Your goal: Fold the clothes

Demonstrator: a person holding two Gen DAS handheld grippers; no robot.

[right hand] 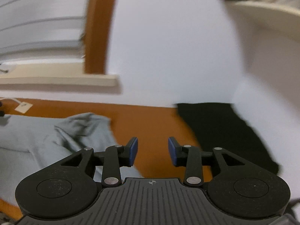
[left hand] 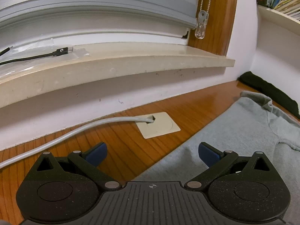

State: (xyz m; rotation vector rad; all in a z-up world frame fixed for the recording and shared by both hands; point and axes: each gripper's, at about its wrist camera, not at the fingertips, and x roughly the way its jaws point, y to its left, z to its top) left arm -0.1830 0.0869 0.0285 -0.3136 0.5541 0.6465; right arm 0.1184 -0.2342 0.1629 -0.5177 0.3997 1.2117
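Nearest you, your left gripper (left hand: 152, 154) stands wide open with nothing between its blue pads (left hand: 208, 152). The right-hand pad hangs over the near edge of the grey garment (left hand: 234, 146); the left-hand one is over bare wooden desk (left hand: 131, 146). Your right gripper (right hand: 152, 151) is partly open and empty too, its pads over bare wood in the gap between the two garments.

The relation that matters: the grey garment lies spread flat to the right of your left gripper and to the left of your right one, so it sits between your hands. Its rumpled far end (right hand: 84, 123) points toward the wall. The left gripper looks the nearer to its cloth, already at the edge; the right would have to swing left to reach it.

Further out, a black garment (right hand: 225, 131) lies against the wall, ahead and to the right of your right gripper. Beyond the left gripper, a grey cable (left hand: 75, 131) runs into a cream desk grommet plate (left hand: 159, 124), below the windowsill (left hand: 112, 69).
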